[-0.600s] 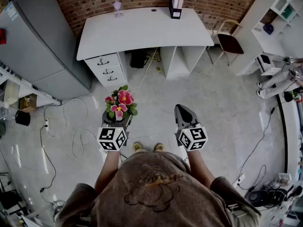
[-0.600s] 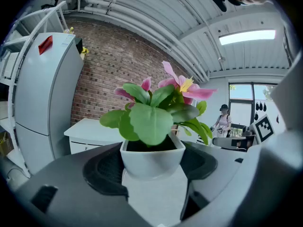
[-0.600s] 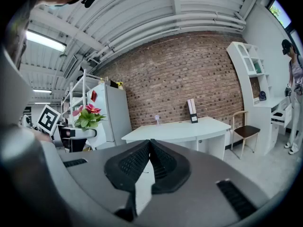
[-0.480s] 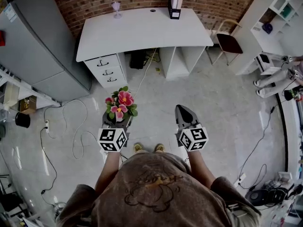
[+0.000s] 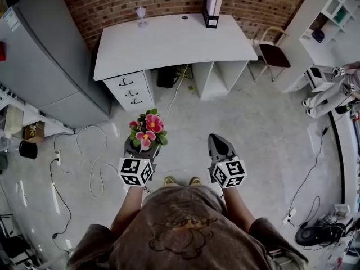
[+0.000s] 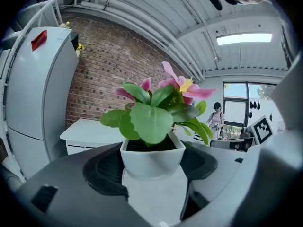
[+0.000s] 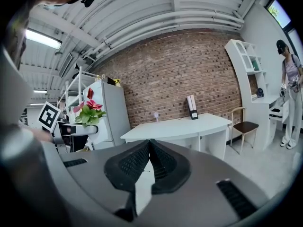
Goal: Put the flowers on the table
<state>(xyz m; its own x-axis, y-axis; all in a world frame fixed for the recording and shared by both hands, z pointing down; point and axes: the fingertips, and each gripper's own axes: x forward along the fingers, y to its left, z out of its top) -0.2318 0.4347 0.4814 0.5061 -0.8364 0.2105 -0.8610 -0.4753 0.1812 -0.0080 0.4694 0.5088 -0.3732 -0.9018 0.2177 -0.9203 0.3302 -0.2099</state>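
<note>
I have the flowers [image 5: 147, 129] just left of centre in the head view, above the floor [image 5: 185, 114]. My left gripper [image 5: 140, 147] has its jaws spread wide and grasping their white pot [image 6: 151, 157] by both sides. My right gripper [image 5: 219, 142], right of centre, has its jaws clenched on nothing. The white surface [image 5: 169, 41] lies at upper centre, well apart from the flowers.

The white table [image 5: 169, 41] stood well ahead, most of its top bare. Only a small stemmed glass [image 5: 140, 14] near the back left edge and an upright file box [image 5: 212, 4] at the back, right of centre, stood on it. The floor [image 5: 247, 117] before it lay open, save for cables [image 5: 84, 151] trailing at the left. A grey cabinet [image 5: 39, 61] closed off the left side and a chair [image 5: 274, 52] stood just beside the table's right end
</note>
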